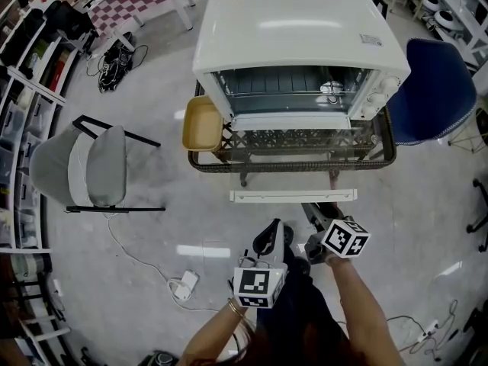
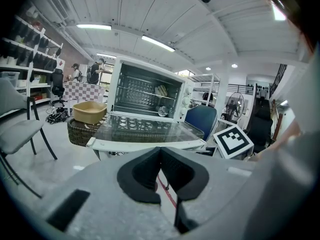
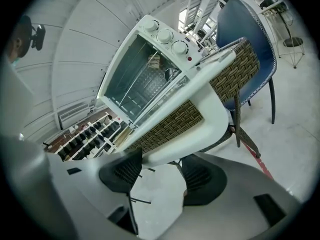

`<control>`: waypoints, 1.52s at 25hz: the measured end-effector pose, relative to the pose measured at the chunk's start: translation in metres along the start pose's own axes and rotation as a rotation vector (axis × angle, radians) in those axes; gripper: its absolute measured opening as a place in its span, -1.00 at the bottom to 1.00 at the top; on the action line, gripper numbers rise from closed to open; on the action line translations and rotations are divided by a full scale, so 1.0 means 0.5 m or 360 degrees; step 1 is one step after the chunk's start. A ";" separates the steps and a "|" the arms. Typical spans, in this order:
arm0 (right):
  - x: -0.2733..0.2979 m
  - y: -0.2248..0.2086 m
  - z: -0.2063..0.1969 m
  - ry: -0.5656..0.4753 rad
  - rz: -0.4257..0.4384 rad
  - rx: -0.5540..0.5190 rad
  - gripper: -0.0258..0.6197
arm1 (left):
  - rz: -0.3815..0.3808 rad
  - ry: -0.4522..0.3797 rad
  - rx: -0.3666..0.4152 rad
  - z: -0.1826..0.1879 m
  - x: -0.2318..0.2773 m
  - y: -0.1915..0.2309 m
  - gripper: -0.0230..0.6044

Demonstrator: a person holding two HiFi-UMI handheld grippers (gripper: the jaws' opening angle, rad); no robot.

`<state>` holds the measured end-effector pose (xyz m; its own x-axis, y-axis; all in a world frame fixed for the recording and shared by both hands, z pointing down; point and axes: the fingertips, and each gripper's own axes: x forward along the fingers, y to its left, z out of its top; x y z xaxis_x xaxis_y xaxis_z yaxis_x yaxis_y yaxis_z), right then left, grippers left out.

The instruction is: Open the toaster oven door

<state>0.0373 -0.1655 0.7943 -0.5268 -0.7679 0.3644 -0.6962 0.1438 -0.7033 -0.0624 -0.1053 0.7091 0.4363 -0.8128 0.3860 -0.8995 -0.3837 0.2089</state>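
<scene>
Tan dish [image 1: 201,123] sits on the wicker table [image 1: 381,155] at the nine o'clock side of the toaster oven [image 1: 297,33], touching its lower left corner. A sideways swing toward nine o'clock by either gripper could knock it off the table's edge.

At twelve o'clock from the person, the oven's glass door [image 1: 293,139] is already down and lies about flat. Its white handle [image 1: 293,196] reaches out past the table's front rim, over open floor. I judge this overhang to be the main risk. Any downward push on the handle would lever on the hinges and could tip the light oven forward, sliding the wire rack out. If the door's hinge is sprung, a careless release might also let it bounce back up. A pad caught on the handle while pulling away toward six o'clock could drag the whole oven. The blue chair [image 1: 431,90] at three o'clock stands close to the table, so there is little room to pull out that way.

The left gripper [image 1: 268,239] hangs back at six o'clock of the handle. Its jaws are pressed together with nothing between them [image 2: 161,156].

The right gripper [image 1: 316,213] is just under the handle's right part. Its jaws stand wide apart [image 3: 162,159], and the handle [image 3: 200,109] crosses just beyond their tips. The left pad may be brushing its edge, but nothing is clamped.
</scene>
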 end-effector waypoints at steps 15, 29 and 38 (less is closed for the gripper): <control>0.015 -0.022 -0.007 0.0009 0.0029 -0.0082 -0.10 | 0.0050 -0.0001 -0.0008 -0.003 0.016 0.014 -0.88; 0.026 -0.038 -0.014 0.0024 0.0071 -0.0055 -0.05 | 0.0050 -0.0014 0.0005 -0.001 0.041 -0.003 -0.88; 0.035 -0.051 -0.025 0.0054 0.0094 -0.0054 -0.04 | 0.0068 0.0008 0.0004 -0.017 0.044 -0.009 -0.88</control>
<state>0.0401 -0.1747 0.8262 -0.5833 -0.7359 0.3437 -0.6792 0.2099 -0.7033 -0.0484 -0.1178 0.7242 0.3978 -0.8262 0.3988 -0.9173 -0.3498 0.1902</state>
